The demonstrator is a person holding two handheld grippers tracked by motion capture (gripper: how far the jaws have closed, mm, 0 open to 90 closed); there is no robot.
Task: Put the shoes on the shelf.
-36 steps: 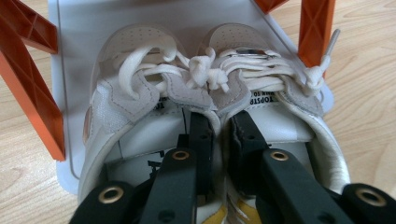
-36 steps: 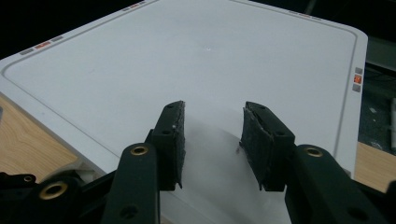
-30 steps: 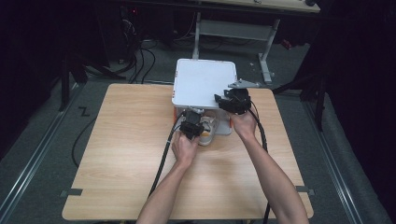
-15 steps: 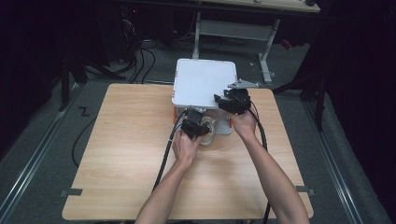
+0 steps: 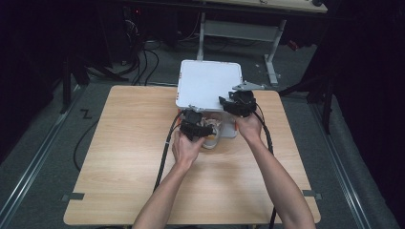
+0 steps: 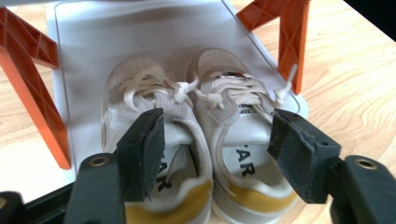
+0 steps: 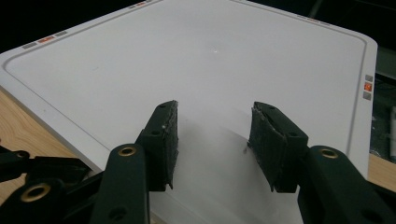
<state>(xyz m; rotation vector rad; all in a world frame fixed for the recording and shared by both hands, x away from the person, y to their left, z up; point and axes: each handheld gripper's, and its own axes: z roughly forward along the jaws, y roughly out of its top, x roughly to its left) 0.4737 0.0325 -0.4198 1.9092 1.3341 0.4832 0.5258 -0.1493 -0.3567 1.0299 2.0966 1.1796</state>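
Observation:
A pair of small white shoes [image 6: 233,102] with yellow heels and tied laces stands on the lower white shelf [image 6: 93,42] of a rack with orange legs [image 6: 28,84]. In the high view the shoes [image 5: 213,139] peek out at the rack's front edge. My left gripper [image 6: 217,135] hovers just above their heels. Its jaws have just been opening, and the pads are clear of the shoes below them. My right gripper [image 7: 212,126] stands open over the rack's white top plate [image 7: 187,56] with nothing between its pads. From above, the left gripper [image 5: 196,126] and right gripper [image 5: 234,102] flank the rack's front.
The rack [image 5: 207,83] stands at the far middle of a wooden table [image 5: 129,157]. Black cables trail from both grippers back along the forearms. A second orange leg [image 6: 285,32] stands right of the shoes. Dark floor, cables and a desk frame [image 5: 239,28] lie beyond.
The left gripper has lifted slightly over the shoes. The right hand and gripper have kept still on the rack's top.

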